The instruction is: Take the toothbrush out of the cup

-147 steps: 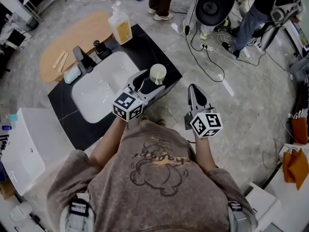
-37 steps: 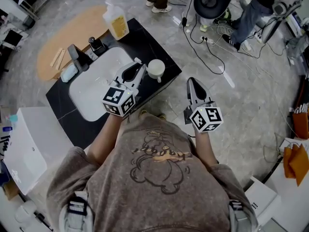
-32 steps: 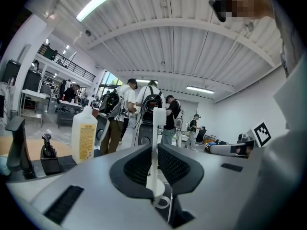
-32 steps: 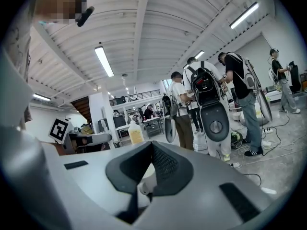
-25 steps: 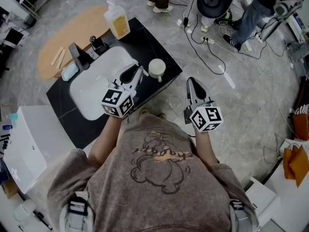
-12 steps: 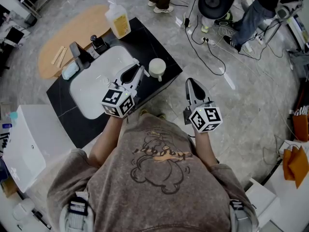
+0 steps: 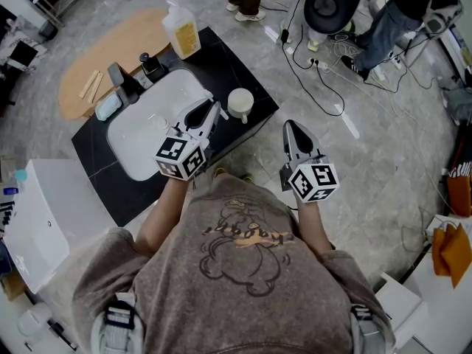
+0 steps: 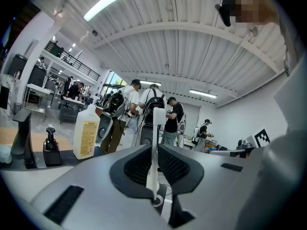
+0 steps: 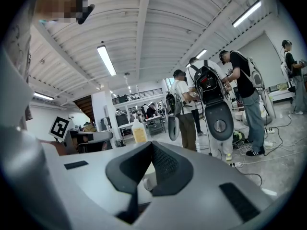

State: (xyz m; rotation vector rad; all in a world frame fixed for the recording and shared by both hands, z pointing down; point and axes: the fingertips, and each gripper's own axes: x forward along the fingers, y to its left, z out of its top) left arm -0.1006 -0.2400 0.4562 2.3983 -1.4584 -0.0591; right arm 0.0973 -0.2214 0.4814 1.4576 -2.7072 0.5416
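**Holding the toothbrush up, out of the cup**

Starting close in, the person in the brown shirt (image 7: 236, 271) holds one gripper in each hand.

The left gripper (image 7: 209, 111) has its jaws squeezed almost all the way together. They pinch the thin white plastic toothbrush (image 8: 154, 128) by its handle. The brush stands straight up between the two dark pads, with its head at the top. It is not in the cup.

The right gripper (image 7: 291, 126) is out over the floor, well apart from the counter. Its jaws are closed on each other and I see nothing held in them.

Just past the tip of the left gripper stands the round cream cup (image 7: 240, 102). It sits near the front corner of the black stone counter (image 7: 228, 61). The brush is beside the cup, not touching it. I cannot see anything inside the cup from above.

Next to the cup is the white sink bowl (image 7: 144, 142), and the left gripper hangs over its edge. Behind the sink is the dark tap (image 7: 125, 87). Farther back stands the tall see-through bottle of yellow soap (image 7: 182, 35). Past that lies a long light-brown wooden board (image 7: 118, 54) on the floor. Far away, some people (image 8: 127, 114) stand in the big room.

I think the main job is done, because the brush is out and up in the air. All that may be left is to put it down somewhere.
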